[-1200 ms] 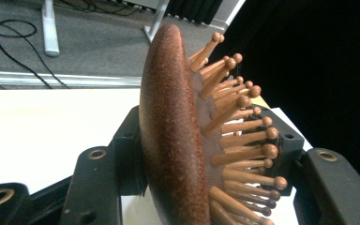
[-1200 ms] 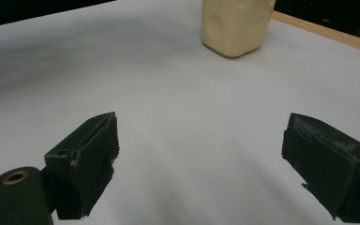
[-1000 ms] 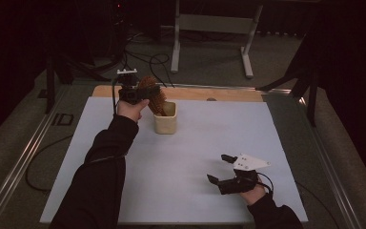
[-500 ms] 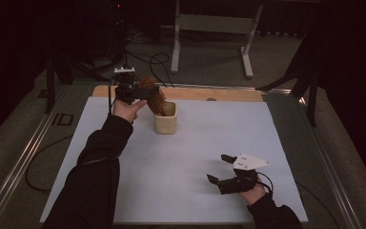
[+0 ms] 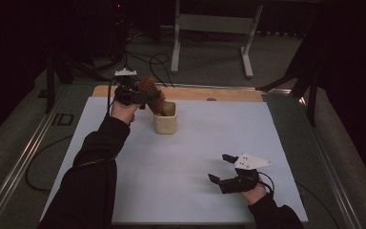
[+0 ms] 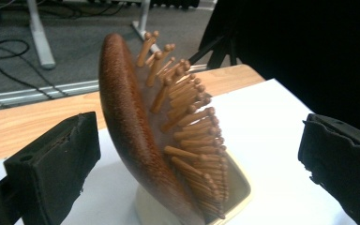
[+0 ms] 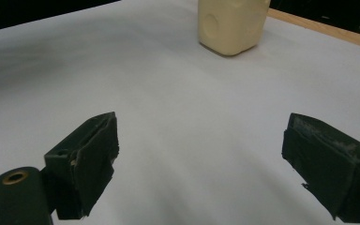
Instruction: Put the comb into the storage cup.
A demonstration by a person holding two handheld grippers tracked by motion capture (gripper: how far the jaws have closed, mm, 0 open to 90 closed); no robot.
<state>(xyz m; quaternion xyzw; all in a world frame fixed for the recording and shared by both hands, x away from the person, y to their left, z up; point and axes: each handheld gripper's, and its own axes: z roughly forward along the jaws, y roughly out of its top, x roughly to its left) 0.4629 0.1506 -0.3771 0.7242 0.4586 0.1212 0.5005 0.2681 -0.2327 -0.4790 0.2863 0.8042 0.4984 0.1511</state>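
Brush [image 6: 140, 136] dropped into cup [image 5: 165, 123]
Left gripper [image 6: 199, 154] at 11 o'clock, jaws just spread to release; right gripper [image 5: 225, 168] idle, spread.

No legible text, label, brand, number or sign appears on any item or surface in these views.

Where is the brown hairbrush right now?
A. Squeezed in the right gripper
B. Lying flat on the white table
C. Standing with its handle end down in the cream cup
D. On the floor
C: the hairbrush leans out of the cream cup with its bristle head up, and the left gripper, whose jaws have just been opening, stands wide on either side without touching it.
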